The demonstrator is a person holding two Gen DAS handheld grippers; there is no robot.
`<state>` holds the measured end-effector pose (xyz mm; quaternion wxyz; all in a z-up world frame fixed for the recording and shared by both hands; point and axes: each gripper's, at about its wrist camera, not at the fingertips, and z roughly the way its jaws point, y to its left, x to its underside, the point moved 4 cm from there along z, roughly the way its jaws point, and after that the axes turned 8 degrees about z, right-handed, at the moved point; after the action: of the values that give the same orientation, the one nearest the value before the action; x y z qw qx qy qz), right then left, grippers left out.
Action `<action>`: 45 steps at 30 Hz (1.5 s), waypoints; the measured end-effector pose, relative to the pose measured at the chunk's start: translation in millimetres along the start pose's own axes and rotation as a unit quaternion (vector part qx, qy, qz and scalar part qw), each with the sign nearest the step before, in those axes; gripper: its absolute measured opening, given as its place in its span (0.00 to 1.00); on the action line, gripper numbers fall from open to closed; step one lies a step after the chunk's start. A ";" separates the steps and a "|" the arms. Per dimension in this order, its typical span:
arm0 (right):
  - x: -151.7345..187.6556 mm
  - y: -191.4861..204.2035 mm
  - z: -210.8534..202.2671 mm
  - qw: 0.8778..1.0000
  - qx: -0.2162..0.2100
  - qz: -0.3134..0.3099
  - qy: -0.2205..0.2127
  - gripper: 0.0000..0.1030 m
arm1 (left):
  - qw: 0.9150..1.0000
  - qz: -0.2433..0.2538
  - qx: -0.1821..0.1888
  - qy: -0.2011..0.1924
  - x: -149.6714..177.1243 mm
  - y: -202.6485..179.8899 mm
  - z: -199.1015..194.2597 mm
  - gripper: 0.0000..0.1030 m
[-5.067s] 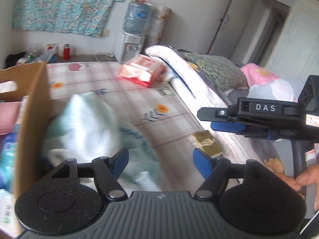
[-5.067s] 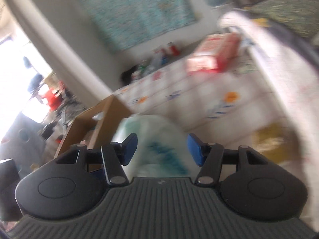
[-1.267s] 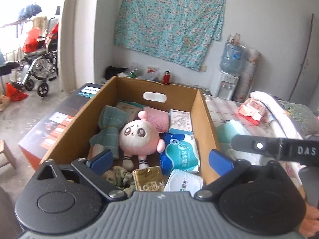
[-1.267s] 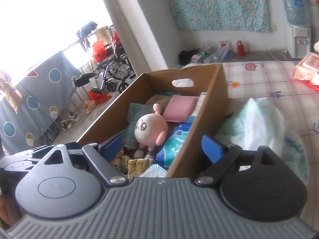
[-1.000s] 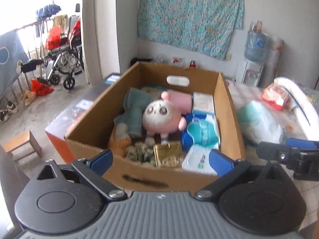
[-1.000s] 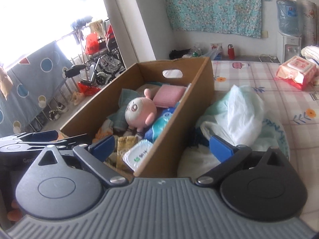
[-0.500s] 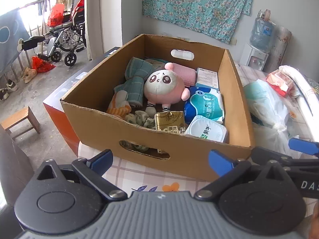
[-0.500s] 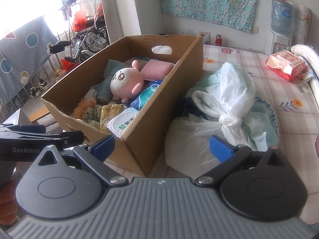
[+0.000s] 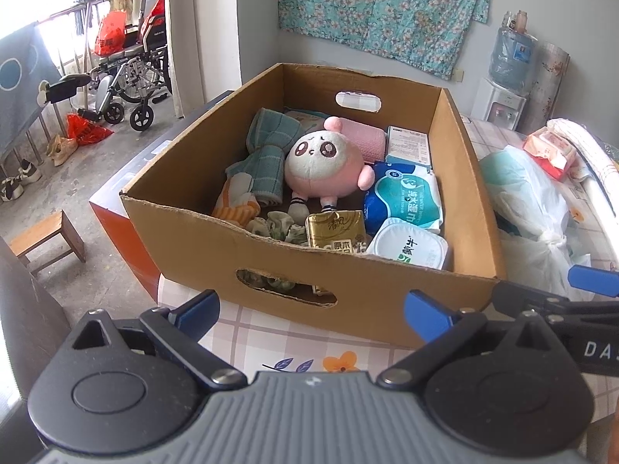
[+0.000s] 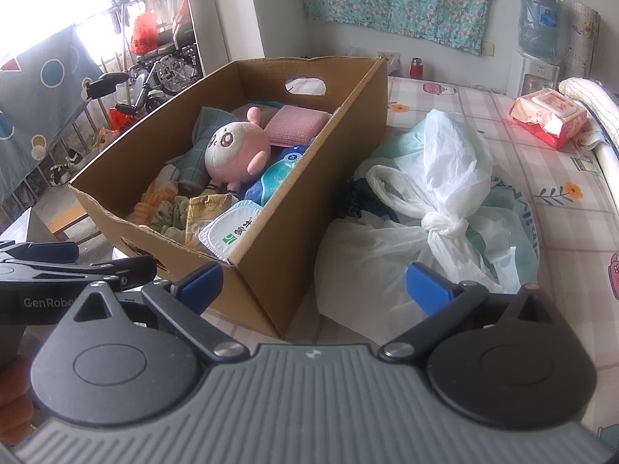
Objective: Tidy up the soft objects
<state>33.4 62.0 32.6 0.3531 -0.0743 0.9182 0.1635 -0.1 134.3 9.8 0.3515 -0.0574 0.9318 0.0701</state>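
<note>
Both views have drawn back from the cardboard box (image 9: 309, 294) over the last second: a moment ago the cameras looked down into it from close above, and now its whole near wall with the handle cut-out shows, with checked bedsheet (image 9: 247, 332) in front. That retreat reads as the end of a placing step, so the box's load looks settled: the pink plush toy (image 9: 323, 170), the green towel (image 9: 267, 154), the wet-wipe pack (image 9: 402, 201) and the gold tissue pack (image 9: 336, 232) all lie inside. The knotted white plastic bag (image 10: 437, 193), which sat between the right fingers five seconds ago, now lies on the bed just beside the box's right wall, outside it, so I judge it the likeliest thing yet to sort. The left hand-held gripper (image 9: 311, 311) is spread wide and carries nothing, clear of the box. The right hand-held gripper (image 10: 311, 284) is likewise wide apart and empty, held short of the bag.
</note>
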 end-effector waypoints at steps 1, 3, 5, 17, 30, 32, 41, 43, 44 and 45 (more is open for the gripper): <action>0.3 -0.3 0.9 1.000 0.001 0.000 0.000 0.99 | 1.000 0.000 -0.001 0.001 0.2 0.0 0.3 0.99; 0.4 0.0 2.3 1.000 0.002 0.000 0.002 0.99 | 1.000 0.001 -0.001 0.003 0.1 0.6 1.7 0.99; 0.7 0.4 3.7 1.000 0.003 -0.001 0.004 0.99 | 1.000 0.002 -0.002 0.004 0.1 1.0 2.5 0.98; -0.3 2.2 8.1 1.000 0.003 0.000 0.008 0.99 | 1.000 0.005 -0.008 0.006 -0.8 2.6 3.2 0.98; -0.5 2.8 8.8 1.000 0.003 0.000 0.008 0.99 | 1.000 0.005 -0.008 0.006 -0.9 3.0 3.0 0.97; -0.5 2.9 8.8 1.000 0.003 0.000 0.008 0.99 | 1.000 0.005 -0.008 0.006 -1.0 3.0 3.1 0.97; 0.0 4.2 10.0 1.000 0.003 0.001 0.009 0.99 | 1.000 0.004 -0.008 0.008 -0.2 5.0 3.6 0.97; 1.0 5.8 11.2 1.000 0.004 0.000 0.010 0.99 | 1.000 0.003 -0.008 0.010 1.0 6.2 3.7 0.97; 1.6 6.3 12.0 1.000 0.004 0.000 0.011 0.99 | 1.000 0.003 -0.008 0.011 1.4 6.5 4.0 0.97; 1.8 7.4 12.2 1.000 0.004 0.000 0.011 0.99 | 1.000 0.002 -0.009 0.011 1.7 6.9 4.3 0.97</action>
<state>37.8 73.1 24.7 0.3429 -0.0743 0.9229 0.1587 0.4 141.7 6.1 0.3403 -0.0590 0.9352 0.0782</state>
